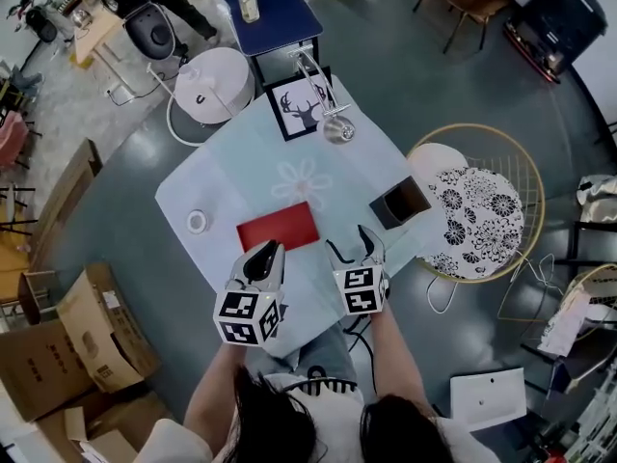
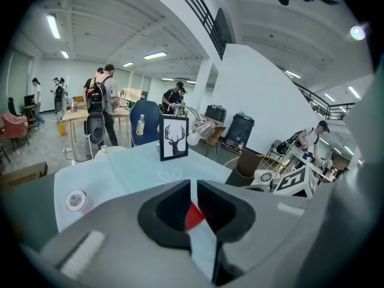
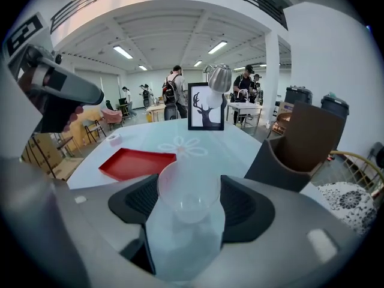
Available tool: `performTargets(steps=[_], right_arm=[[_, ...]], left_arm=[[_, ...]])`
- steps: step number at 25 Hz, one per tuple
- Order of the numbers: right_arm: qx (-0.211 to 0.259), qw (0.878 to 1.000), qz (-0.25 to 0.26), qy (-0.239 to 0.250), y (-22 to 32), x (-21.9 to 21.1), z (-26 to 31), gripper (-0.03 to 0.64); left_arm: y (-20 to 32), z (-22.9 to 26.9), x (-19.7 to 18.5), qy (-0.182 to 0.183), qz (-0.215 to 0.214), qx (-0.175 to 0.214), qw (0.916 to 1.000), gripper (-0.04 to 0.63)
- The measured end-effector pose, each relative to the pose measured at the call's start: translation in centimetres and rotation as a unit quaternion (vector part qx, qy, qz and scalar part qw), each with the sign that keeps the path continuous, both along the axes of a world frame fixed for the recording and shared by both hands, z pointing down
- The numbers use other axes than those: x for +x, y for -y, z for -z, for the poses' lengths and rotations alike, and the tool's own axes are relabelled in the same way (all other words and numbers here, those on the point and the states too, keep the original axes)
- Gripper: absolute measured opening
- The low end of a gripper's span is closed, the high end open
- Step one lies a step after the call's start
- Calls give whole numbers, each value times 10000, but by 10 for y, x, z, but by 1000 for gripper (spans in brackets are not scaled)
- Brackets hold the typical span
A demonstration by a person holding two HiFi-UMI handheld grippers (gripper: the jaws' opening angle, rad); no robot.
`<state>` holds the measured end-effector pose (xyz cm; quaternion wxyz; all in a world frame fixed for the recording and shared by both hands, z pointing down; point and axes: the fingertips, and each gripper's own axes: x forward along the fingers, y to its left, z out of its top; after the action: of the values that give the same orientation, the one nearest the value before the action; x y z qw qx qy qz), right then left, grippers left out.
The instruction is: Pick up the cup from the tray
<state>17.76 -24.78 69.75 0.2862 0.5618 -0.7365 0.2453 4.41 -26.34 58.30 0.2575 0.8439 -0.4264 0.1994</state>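
Between the right gripper's [image 3: 189,204] jaws, a faint, see-through cup [image 3: 188,185].

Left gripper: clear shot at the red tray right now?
Probably yes. The red tray lies bare just ahead of the left gripper, nothing between them; the right gripper holds the cup off to the side.
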Motion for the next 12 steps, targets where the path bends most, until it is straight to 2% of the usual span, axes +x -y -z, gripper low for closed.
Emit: performTargets(steps=[7,10,12], right_arm=[[22,10000,-31,-18,-4,-2,-6,353],[15,9999,-98,139,-7,-2,-7,358],[45,9994,-208,257,-5,0,-7,384]], left_arm=[[7,1,-20,26,348,48,9994,26],[7,0,-24,30,402,45,9992,26],[7,0,-25,73,422,66,9991,26]])
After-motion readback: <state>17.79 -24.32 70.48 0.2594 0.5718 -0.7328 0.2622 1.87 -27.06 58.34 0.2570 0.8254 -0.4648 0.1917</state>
